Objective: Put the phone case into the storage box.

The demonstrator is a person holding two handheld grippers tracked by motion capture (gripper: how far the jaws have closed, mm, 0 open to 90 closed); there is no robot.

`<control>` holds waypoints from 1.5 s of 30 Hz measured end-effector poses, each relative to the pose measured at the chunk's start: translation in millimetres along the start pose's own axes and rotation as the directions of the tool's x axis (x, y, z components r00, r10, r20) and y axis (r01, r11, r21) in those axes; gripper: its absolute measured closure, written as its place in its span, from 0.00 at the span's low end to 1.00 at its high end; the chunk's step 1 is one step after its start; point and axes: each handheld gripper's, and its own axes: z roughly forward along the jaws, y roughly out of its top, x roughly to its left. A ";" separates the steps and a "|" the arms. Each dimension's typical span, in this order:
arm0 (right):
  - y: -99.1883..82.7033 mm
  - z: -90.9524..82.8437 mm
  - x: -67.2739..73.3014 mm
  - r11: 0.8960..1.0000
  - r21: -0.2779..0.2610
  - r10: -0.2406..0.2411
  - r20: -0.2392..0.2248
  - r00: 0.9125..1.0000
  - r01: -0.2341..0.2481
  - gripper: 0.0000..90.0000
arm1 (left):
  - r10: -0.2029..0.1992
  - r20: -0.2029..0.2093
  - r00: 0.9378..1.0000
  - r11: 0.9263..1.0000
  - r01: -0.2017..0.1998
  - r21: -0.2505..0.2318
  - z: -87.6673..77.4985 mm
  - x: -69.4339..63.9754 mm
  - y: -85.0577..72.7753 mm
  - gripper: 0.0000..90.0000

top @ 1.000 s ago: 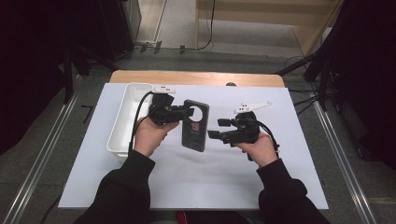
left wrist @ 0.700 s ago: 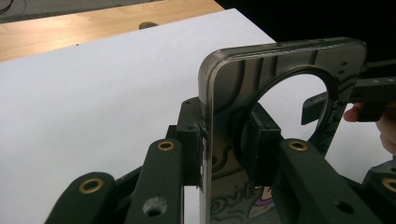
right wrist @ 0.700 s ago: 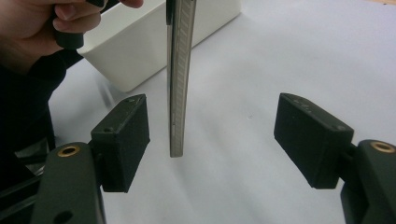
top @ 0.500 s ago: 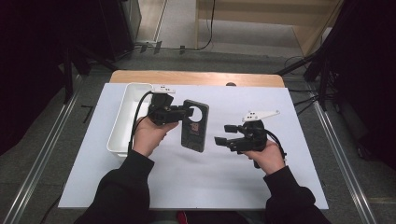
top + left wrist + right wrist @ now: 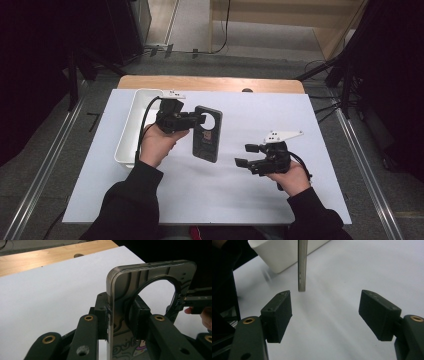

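Pinching phone case [image 5: 207, 134]: left gripper [image 5: 199, 120] fingers (print unreadable) | right gripper [image 5: 243, 155] fingers spread, empty

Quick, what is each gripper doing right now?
Left gripper: closed on the phone case, held above the table.
Right gripper: open, holding nothing.

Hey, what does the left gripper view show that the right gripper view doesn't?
Left gripper view: the left gripper shut on the phone case, pads on both faces, with the case's ring cutout and the wooden table edge behind. Right gripper view: the right gripper open with nothing between the pads, and the white bin. Both share the case and the white mat.
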 end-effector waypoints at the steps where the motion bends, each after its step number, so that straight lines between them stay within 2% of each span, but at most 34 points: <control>1: -2.1 -0.4 0.9 1.000 0.001 -0.007 0.004 1.000 0.007 0.28 | 0.004 0.000 1.000 1.000 -0.004 -0.001 -0.8 0.2 0.1 0.78; 21: -40.8 -16.6 3.6 1.000 0.019 0.018 0.011 1.000 -0.018 0.28 | 0.012 0.001 1.000 1.000 -0.012 -0.009 -11.8 2.5 3.1 0.78; 25: -46.5 -20.4 4.4 1.000 0.015 -0.001 0.001 1.000 0.001 0.28 | 0.010 0.006 1.000 1.000 -0.010 -0.010 -14.9 3.2 3.4 0.78; 29: -53.3 -22.9 3.9 1.000 0.021 -0.005 0.010 1.000 0.005 0.28 | 0.012 0.004 1.000 1.000 -0.012 -0.010 -18.3 3.3 4.4 0.78; 45: -65.7 -31.4 1.0 0.999 0.033 0.001 0.034 0.999 -0.002 0.28 | 0.002 -0.013 1.000 0.999 -0.002 -0.032 -40.3 11.8 6.5 0.78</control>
